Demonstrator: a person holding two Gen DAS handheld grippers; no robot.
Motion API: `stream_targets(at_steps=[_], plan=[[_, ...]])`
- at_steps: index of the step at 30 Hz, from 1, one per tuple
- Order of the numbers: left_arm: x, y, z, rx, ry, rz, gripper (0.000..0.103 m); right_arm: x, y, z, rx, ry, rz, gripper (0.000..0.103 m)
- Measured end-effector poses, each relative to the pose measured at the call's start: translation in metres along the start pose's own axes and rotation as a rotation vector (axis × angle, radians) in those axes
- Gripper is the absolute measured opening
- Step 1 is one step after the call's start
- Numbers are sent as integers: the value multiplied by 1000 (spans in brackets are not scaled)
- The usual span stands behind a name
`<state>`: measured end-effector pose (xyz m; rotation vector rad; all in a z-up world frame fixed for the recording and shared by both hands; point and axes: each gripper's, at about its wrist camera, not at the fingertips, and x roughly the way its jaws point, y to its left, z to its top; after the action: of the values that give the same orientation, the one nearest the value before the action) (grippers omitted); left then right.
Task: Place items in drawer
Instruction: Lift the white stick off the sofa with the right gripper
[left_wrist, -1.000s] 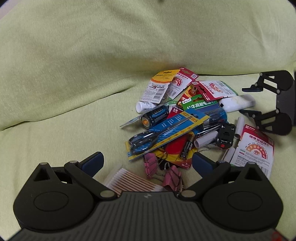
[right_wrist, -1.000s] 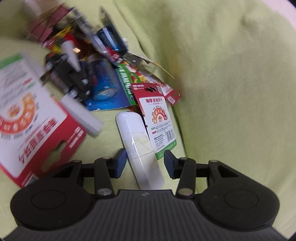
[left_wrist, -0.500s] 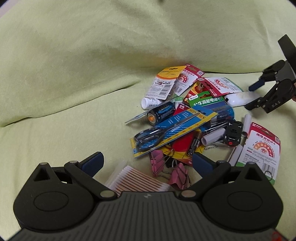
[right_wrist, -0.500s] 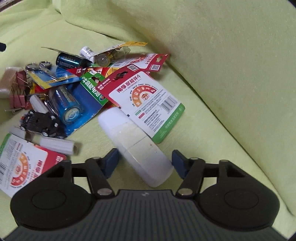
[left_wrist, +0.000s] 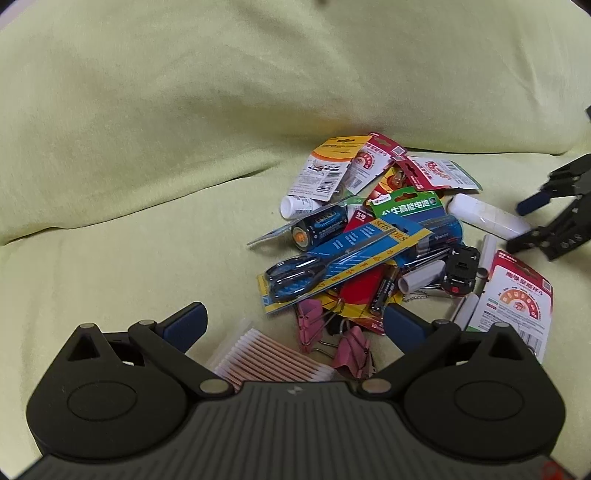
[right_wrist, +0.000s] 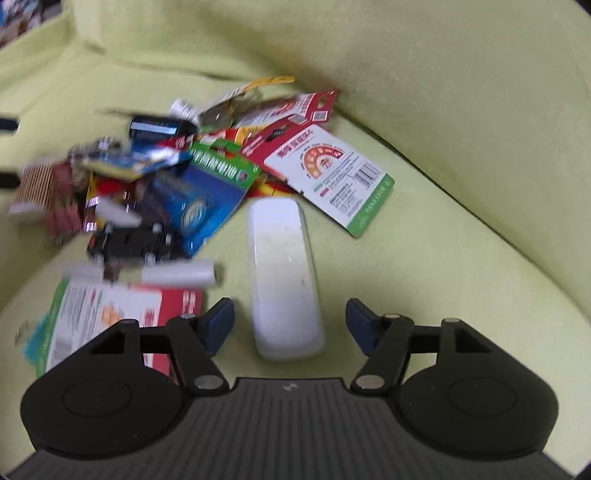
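Both wrist views toward one pile (left_wrist: 373, 236)

You're in a home: a sofa draped in yellow-green cloth (left_wrist: 184, 155), heaped with household odds, packaged scissors (left_wrist: 332, 258) and cotton swabs (left_wrist: 273, 360).

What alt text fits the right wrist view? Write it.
The open right gripper straddles the near end of a white case lying on a green cloth. A blurred pile of carded batteries, a toy car and packets lies beyond, left.
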<state>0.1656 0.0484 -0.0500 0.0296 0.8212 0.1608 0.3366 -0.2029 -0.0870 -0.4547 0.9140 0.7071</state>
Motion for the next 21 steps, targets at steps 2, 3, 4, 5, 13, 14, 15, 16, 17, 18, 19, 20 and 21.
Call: stream_targets(at_steps=[2, 3, 4, 5, 13, 14, 15, 16, 17, 18, 19, 20, 21], plan=[[0, 0, 0, 6, -2, 1, 102, 2, -1, 0, 31, -23, 9, 58], [0, 0, 0, 8, -2, 3, 102, 1, 0, -1, 41, -29, 6, 55], [0, 0, 0, 9, -3, 4, 102, 1, 1, -1, 51, -34, 4, 54], [0, 0, 0, 10, -3, 6, 102, 0, 2, -2, 60, -39, 1, 47], [-8, 1, -3, 5, 6, 5, 102, -23, 5, -26, 170, 11, -103, 37], [-10, 0, -4, 4, 7, -1, 102, -29, 5, -35, 198, 20, -118, 37], [-12, -1, -6, 6, 9, -11, 102, -36, 5, -45, 228, 25, -127, 37], [-14, -2, -7, 8, 10, -20, 102, -44, 6, -55, 261, 29, -133, 37], [-15, -4, -9, 11, 12, -30, 102, -52, 10, -66, 288, 31, -130, 37], [-17, -5, -10, 13, 14, -39, 102, -58, 17, -76, 306, 34, -123, 37], [-19, -7, -12, 17, 17, -50, 102, -65, 23, -86, 323, 36, -117, 37], [-21, -11, -15, 25, 23, -64, 102, -71, 30, -95, 335, 37, -114, 37], [-22, -15, -18, 34, 29, -76, 102, -77, 38, -101, 339, 37, -120, 37]])
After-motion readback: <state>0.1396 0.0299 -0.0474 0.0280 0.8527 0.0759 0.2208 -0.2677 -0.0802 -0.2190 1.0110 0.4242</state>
